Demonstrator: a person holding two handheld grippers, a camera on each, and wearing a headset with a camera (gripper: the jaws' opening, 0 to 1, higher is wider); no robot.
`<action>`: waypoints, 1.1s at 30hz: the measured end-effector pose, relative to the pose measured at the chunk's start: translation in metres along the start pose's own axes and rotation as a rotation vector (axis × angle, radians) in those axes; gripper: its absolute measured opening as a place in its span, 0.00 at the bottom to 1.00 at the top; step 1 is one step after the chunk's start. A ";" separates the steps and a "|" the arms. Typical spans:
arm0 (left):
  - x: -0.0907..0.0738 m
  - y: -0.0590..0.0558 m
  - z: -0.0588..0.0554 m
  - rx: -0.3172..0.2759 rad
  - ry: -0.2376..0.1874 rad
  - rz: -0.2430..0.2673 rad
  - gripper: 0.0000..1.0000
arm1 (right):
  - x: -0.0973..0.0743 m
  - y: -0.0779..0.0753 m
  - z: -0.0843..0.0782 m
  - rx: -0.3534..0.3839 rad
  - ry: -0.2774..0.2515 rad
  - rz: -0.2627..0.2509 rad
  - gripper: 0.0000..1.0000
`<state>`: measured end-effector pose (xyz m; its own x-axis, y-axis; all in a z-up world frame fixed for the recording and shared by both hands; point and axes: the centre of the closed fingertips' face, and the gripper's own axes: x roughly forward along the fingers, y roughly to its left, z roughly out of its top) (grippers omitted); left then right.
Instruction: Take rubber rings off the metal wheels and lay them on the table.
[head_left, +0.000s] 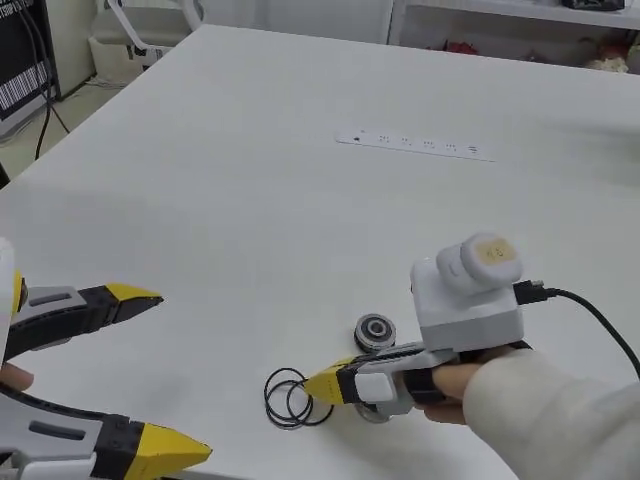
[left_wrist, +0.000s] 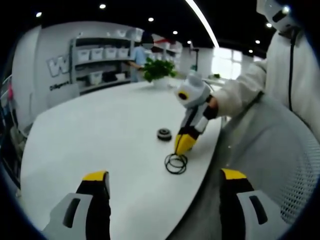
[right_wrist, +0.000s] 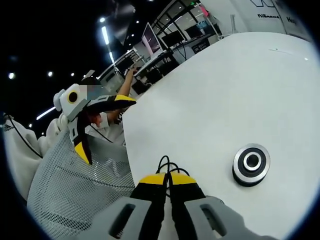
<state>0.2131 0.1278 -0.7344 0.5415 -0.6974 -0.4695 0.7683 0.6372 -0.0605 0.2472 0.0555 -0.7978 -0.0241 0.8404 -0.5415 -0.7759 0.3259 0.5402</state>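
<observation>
The right gripper (head_left: 322, 385) is clenched on the edge of the black rubber rings (head_left: 285, 400), which lie flat on the white table (head_left: 300, 200). The metal wheel (head_left: 375, 330) stands just beside them. The left gripper (head_left: 165, 373) is wide open, well apart.

The worktop (head_left: 250, 200) is smooth and white with a dull, matt finish, and the metal wheel (head_left: 375, 330) on it shows a bright polished face inside a dark matt band. The rubber rings (head_left: 290, 398) are thin, black and matt. The right gripper (head_left: 318, 386) has smooth yellow-and-black plastic fingers (head_left: 335, 383) and a pale grey plastic body, next to a soft white cloth sleeve (head_left: 540, 410).
</observation>
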 end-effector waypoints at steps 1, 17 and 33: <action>0.000 0.000 0.000 0.000 -0.001 0.001 0.92 | 0.000 -0.001 0.000 -0.004 0.000 -0.003 0.00; 0.001 0.000 0.000 -0.005 0.002 -0.002 0.91 | -0.001 -0.005 0.002 -0.033 0.001 -0.023 0.04; 0.000 -0.002 -0.001 0.006 0.011 -0.009 0.92 | -0.008 -0.007 0.011 -0.075 -0.017 -0.046 0.07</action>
<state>0.2115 0.1268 -0.7351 0.5310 -0.6990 -0.4790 0.7750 0.6292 -0.0591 0.2594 0.0513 -0.7904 0.0225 0.8326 -0.5535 -0.8209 0.3313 0.4651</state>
